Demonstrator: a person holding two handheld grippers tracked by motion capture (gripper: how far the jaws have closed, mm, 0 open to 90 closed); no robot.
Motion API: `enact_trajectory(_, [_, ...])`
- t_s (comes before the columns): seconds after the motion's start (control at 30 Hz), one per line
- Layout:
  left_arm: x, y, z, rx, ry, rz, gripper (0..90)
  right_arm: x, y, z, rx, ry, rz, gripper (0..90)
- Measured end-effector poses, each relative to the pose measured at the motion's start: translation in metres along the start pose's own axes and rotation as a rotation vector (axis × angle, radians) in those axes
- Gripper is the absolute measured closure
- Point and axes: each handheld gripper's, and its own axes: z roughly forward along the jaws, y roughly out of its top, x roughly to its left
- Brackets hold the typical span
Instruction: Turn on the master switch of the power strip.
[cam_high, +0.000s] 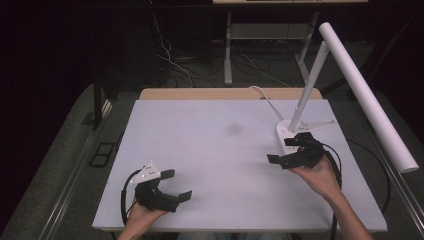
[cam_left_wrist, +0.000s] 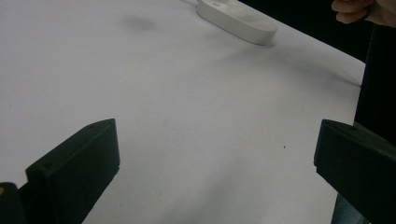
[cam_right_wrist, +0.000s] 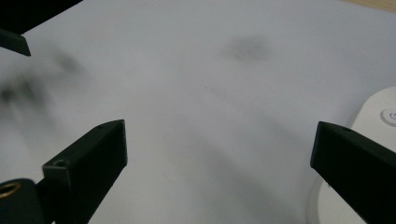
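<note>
A white desk lamp stands at the table's right, its flat base on the white tabletop and its long tube head reaching out past the right edge. My left gripper is held open near the front left, nothing between its jaws. My right gripper is open too, hovering just in front of the lamp base. The left gripper view shows the lamp base far ahead. In the right gripper view the base with its round button lies beside the right jaw.
A faint dark smudge marks the middle of the tabletop. The lamp's white cable runs off the back edge. Behind the table are desk legs and loose cables on the floor. A metal rail runs along the left.
</note>
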Motion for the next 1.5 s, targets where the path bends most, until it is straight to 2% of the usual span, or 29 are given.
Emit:
enact_trajectory(0.43, [0.000, 0.000, 0.000, -0.002, 0.001, -0.004, 0.0, -0.009, 0.009, 0.008, 0.021, -0.021, 0.019, 3.2])
enact_trajectory(0.77, [0.000, 0.000, 0.000, -0.002, 0.000, -0.005, 0.0, -0.014, 0.019, 0.015, 0.045, -0.048, 0.013, 3.2])
enact_trajectory(1.37, [0.001, -0.001, 0.000, 0.005, -0.006, 0.000, 0.0, -0.024, 0.033, 0.027, 0.106, -0.115, 0.002, 3.2])
enact_trajectory(1.4, [0.001, -0.001, 0.000, 0.007, -0.008, 0.000, 0.0, -0.025, 0.035, 0.028, 0.123, -0.130, -0.007, 6.2])
enact_trajectory(1.5, [0.001, -0.001, 0.001, 0.014, -0.010, 0.004, 0.0, -0.025, 0.038, 0.030, 0.152, -0.154, -0.017, 6.7])
